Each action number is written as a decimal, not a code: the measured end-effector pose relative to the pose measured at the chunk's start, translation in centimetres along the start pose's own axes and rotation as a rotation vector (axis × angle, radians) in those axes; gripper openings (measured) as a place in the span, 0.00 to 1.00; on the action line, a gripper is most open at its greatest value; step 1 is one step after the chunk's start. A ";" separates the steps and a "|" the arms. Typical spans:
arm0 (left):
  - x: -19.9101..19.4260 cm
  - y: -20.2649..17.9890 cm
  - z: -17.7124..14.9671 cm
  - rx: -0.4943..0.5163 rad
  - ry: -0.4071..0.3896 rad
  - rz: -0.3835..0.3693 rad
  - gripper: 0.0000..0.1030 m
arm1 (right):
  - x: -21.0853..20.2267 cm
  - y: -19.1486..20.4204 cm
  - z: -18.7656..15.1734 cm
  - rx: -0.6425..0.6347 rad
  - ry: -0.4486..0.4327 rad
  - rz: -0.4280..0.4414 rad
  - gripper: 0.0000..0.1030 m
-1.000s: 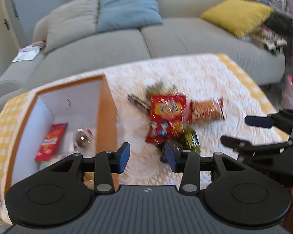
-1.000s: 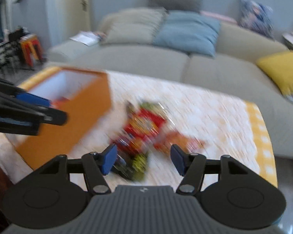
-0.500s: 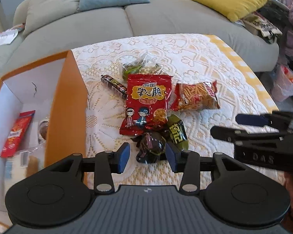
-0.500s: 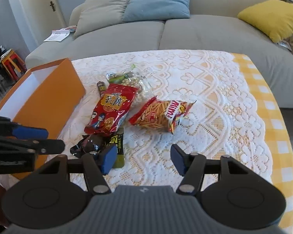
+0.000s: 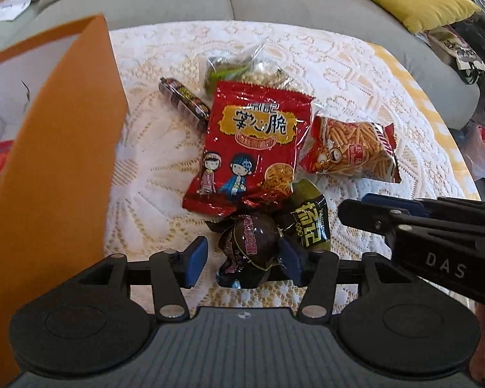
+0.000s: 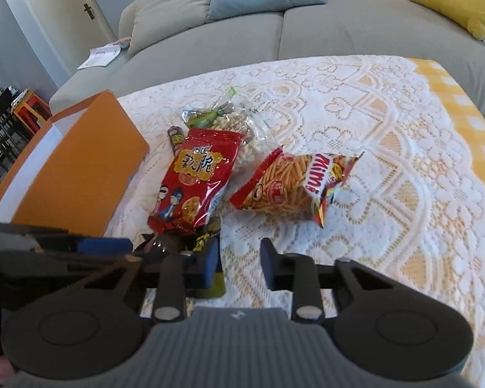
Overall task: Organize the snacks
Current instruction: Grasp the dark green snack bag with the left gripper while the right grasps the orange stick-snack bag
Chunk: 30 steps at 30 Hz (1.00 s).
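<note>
- My left tongs [image 5: 242,258] straddle a dark foil-wrapped round snack [image 5: 247,249] on the lace tablecloth [image 5: 355,74]; their jaws are opening, pads not pressing it.
- My right tongs [image 6: 239,263] are closing, narrow, with only bare cloth between them.
- The big red crisp packet [image 5: 252,145] overlaps a clear bag of pale balls [image 5: 242,71], half hidden.
- The orange box [image 5: 58,168] at left blocks most of its contents; only a red sliver shows.
- The stick-snack packet [image 6: 294,184] lies apart, to the right.

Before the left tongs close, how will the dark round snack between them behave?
The dark round snack looks rounded, so it may roll or slip sideways. Its crinkly wrapper seems glossy, probably slippery. It looks small, likely light.
</note>
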State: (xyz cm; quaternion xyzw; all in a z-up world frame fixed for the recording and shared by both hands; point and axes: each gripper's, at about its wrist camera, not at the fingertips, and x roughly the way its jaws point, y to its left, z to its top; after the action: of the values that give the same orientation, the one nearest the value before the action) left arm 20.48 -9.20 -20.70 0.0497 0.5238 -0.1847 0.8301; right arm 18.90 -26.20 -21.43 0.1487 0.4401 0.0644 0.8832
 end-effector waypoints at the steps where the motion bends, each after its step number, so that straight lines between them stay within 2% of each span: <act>1: 0.1 -0.1 0.0 -0.002 -0.001 -0.001 0.60 | 0.2 -0.1 0.1 0.006 0.005 0.009 0.19; 7: 0.8 0.3 0.1 -0.028 -0.004 -0.027 0.59 | 1.2 -0.2 -0.1 0.015 0.034 0.029 0.16; 10: 1.0 0.3 0.1 -0.040 -0.003 -0.057 0.44 | 1.5 -0.3 -0.3 0.016 0.052 0.038 0.16; 12: 0.9 -0.2 0.2 -0.020 -0.006 -0.042 0.40 | 1.6 -0.2 -0.4 0.005 0.055 0.034 0.16; 18: -0.8 -0.6 0.1 -0.010 -0.042 -0.055 0.39 | 0.4 0.6 -0.2 -0.091 0.009 -0.026 0.17; 22: -2.5 -0.8 0.2 0.004 -0.059 -0.033 0.39 | -0.9 2.0 0.0 -0.223 -0.080 -0.091 0.18; 24: -3.5 -0.6 0.3 -0.002 -0.073 -0.040 0.39 | -1.2 2.3 0.0 -0.267 -0.118 -0.123 0.25; 27: -4.9 -0.7 0.7 0.001 -0.108 -0.038 0.38 | -1.2 2.3 0.4 -0.301 -0.146 -0.165 0.46; 30: -5.9 -0.8 1.5 0.011 -0.142 -0.014 0.38 | -0.5 2.0 1.0 -0.367 -0.156 -0.193 0.50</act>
State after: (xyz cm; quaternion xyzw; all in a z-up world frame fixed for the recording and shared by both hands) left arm 19.21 -8.84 -14.74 0.0371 0.4631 -0.1965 0.8635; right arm 19.40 -24.62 -19.82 -0.0528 0.3635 0.0467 0.9289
